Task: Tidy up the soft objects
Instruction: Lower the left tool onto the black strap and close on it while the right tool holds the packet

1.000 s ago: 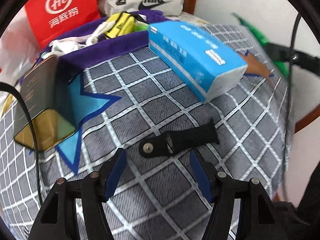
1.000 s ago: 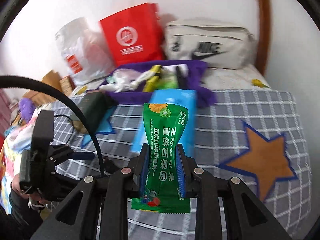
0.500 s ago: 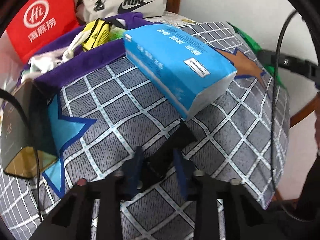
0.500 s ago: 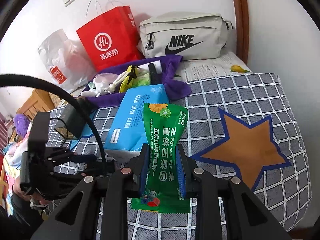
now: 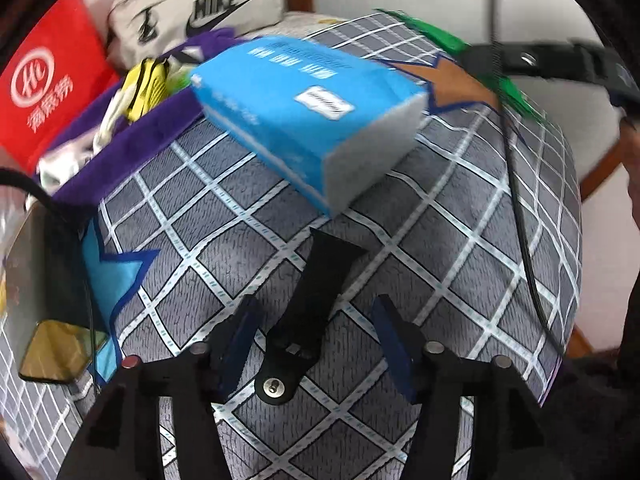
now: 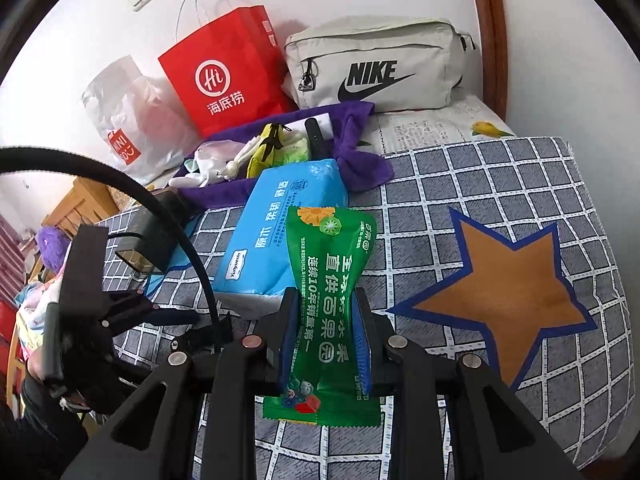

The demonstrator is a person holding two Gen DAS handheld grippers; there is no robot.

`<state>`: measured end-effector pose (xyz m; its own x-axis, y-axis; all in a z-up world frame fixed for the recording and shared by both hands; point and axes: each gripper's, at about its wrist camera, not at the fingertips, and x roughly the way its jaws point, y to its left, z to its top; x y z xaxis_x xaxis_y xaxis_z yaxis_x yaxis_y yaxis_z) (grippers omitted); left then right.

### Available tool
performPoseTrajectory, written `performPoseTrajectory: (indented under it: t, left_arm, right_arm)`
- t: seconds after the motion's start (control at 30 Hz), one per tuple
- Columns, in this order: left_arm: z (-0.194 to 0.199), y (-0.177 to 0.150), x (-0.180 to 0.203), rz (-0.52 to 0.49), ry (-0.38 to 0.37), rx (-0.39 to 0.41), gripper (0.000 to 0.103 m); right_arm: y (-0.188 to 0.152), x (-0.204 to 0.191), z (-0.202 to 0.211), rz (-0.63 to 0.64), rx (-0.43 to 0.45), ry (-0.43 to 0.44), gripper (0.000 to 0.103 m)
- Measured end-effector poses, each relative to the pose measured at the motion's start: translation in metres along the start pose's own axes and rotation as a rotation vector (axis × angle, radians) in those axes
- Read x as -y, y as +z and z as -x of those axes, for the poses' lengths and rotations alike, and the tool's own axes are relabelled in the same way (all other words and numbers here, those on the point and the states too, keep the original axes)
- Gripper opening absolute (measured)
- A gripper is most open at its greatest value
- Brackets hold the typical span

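Purple fabric tray (image 6: 224,196) already holds several soft things. Right gripper (image 6: 325,334) clamps the green snack packet (image 6: 326,280); left gripper (image 5: 314,338), jaws opening, straddles the black rubber strap (image 5: 316,292) without touching; blue tissue pack (image 5: 304,116) waits.

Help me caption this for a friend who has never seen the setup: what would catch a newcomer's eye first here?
First the green snack packet, clamped upright in the right gripper over the checked bedspread. Next the blue tissue pack, lying just behind it in front of the purple fabric bin. In the left wrist view, the left gripper has its jaws opening around a black strap that lies on the bedspread.
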<state>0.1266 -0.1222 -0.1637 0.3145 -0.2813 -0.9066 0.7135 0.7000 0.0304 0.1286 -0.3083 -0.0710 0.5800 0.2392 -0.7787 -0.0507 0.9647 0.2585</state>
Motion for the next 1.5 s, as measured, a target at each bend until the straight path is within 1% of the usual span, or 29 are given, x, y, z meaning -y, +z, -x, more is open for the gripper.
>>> performPoseTrajectory:
  t: [0.03, 0.07, 0.1, 0.2, 0.27, 0.3, 0.33, 0.37, 0.4, 0.47, 0.5, 0.53, 0.63, 0.73, 0.83, 1.07, 1.23, 1.3, 1.33, 1.4, 1.5]
  left_arm:
    - [0.002, -0.002, -0.001, 0.006, -0.016, -0.004, 0.026]
    - [0.004, -0.003, -0.003, 0.015, -0.026, -0.012, 0.022]
    - [0.006, -0.005, -0.005, 0.023, -0.03, -0.021, 0.021]
    - [0.007, -0.009, -0.004, 0.019, -0.021, -0.021, 0.022]
    - [0.006, -0.009, -0.001, 0.022, -0.025, -0.02, 0.031]
    - [0.005, -0.007, 0.0, 0.022, -0.032, -0.019, 0.04]
    - [0.004, -0.008, 0.002, 0.02, -0.032, -0.016, 0.044]
    - [0.003, -0.008, 0.005, 0.014, -0.018, -0.006, 0.045]
    - [0.001, -0.005, 0.005, 0.012, -0.011, 0.001, 0.044]
    - [0.001, -0.005, 0.003, 0.04, -0.008, 0.013, 0.037]
    - [0.002, -0.005, 0.0, 0.05, 0.001, 0.02, 0.028]
    - [0.002, -0.004, -0.003, 0.06, 0.0, 0.022, 0.021]
    - [0.004, -0.005, -0.013, 0.104, -0.035, 0.019, 0.02]
    - [0.007, -0.008, -0.015, 0.116, -0.023, 0.017, 0.02]
    - [0.011, -0.012, -0.021, 0.142, -0.034, 0.022, 0.02]
    - [0.037, -0.015, -0.04, 0.208, -0.05, 0.08, 0.02]
    - [0.052, -0.009, -0.058, 0.247, -0.053, 0.118, 0.018]
    - [0.055, -0.002, -0.067, 0.259, -0.045, 0.13, 0.015]
    - [0.057, 0.0, -0.072, 0.269, -0.052, 0.138, 0.009]
    - [0.059, 0.004, -0.081, 0.291, -0.072, 0.15, 0.008]
    - [0.058, 0.007, -0.088, 0.298, -0.089, 0.161, 0.006]
  right_arm:
    - [-0.001, 0.0, 0.001, -0.003, 0.0, -0.001, 0.026]
    - [-0.001, 0.001, 0.001, -0.005, -0.001, -0.002, 0.026]
    - [-0.002, 0.002, 0.002, -0.007, -0.001, -0.004, 0.026]
    - [-0.001, 0.002, 0.001, -0.005, -0.002, -0.003, 0.026]
    - [-0.001, 0.001, 0.0, -0.005, -0.004, 0.001, 0.026]
    - [-0.001, -0.001, -0.001, -0.003, -0.006, 0.003, 0.026]
    - [-0.001, -0.003, -0.002, 0.003, -0.01, 0.006, 0.026]
    - [-0.001, -0.005, -0.002, 0.006, -0.011, 0.008, 0.026]
    - [-0.002, -0.008, -0.002, 0.01, -0.014, 0.011, 0.026]
    - [-0.002, -0.011, -0.002, 0.021, -0.016, 0.017, 0.026]
    - [-0.003, -0.013, -0.001, 0.025, -0.016, 0.018, 0.026]
    - [-0.003, -0.014, 0.0, 0.029, -0.016, 0.02, 0.026]
    - [0.0, -0.017, 0.001, 0.039, -0.023, 0.021, 0.026]
    - [0.003, -0.022, 0.003, 0.054, -0.028, 0.013, 0.026]
    - [0.007, -0.026, 0.006, 0.063, -0.025, 0.014, 0.026]
    - [0.02, -0.039, 0.003, 0.085, -0.022, 0.035, 0.026]
    - [0.032, -0.051, -0.002, 0.109, -0.022, 0.06, 0.026]
    - [0.037, -0.054, -0.004, 0.116, -0.021, 0.066, 0.026]
    - [0.04, -0.055, -0.005, 0.12, -0.02, 0.069, 0.026]
    - [0.045, -0.059, -0.007, 0.128, -0.02, 0.076, 0.026]
    - [0.051, -0.064, -0.011, 0.139, -0.021, 0.089, 0.026]
